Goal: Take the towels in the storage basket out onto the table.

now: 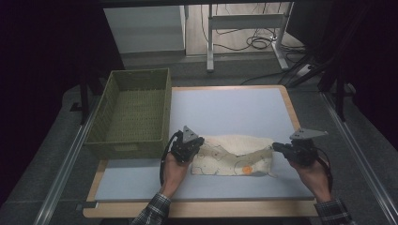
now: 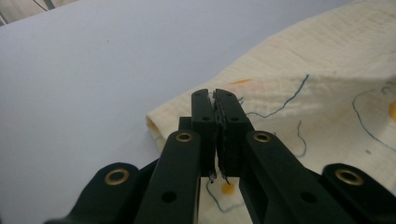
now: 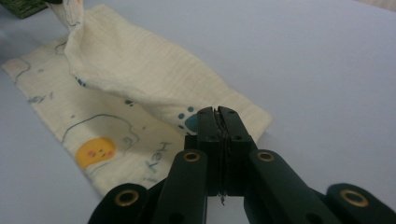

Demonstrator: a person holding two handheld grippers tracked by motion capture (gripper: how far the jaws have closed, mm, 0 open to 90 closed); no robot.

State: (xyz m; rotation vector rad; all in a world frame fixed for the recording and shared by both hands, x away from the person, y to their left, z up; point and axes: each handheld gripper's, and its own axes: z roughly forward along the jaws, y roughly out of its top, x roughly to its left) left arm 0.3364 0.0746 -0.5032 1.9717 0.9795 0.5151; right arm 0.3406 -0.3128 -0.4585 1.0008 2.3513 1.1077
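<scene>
A cream cloth [image 1: 234, 154] with blue line drawings and an orange sun print [image 1: 247, 168] lies on the white table top [image 1: 230, 108], partly folded over itself. My left gripper [image 1: 199, 142] is shut on the cloth's left corner. In the left gripper view the jaws [image 2: 215, 95] are pressed together on a thin edge of the cloth [image 2: 327, 70]. At the cloth's right end my right gripper [image 1: 277, 146] is also shut. The right gripper view shows that gripper [image 3: 218, 112] pinching the lifted upper layer of the cloth [image 3: 130, 60], which arches above the flat lower layer.
A green woven basket [image 1: 133, 112] stands at the table's left, its corner close to my left gripper. Bare white table lies behind the cloth. Beyond the table are a desk frame [image 1: 244, 28] and cables on the floor.
</scene>
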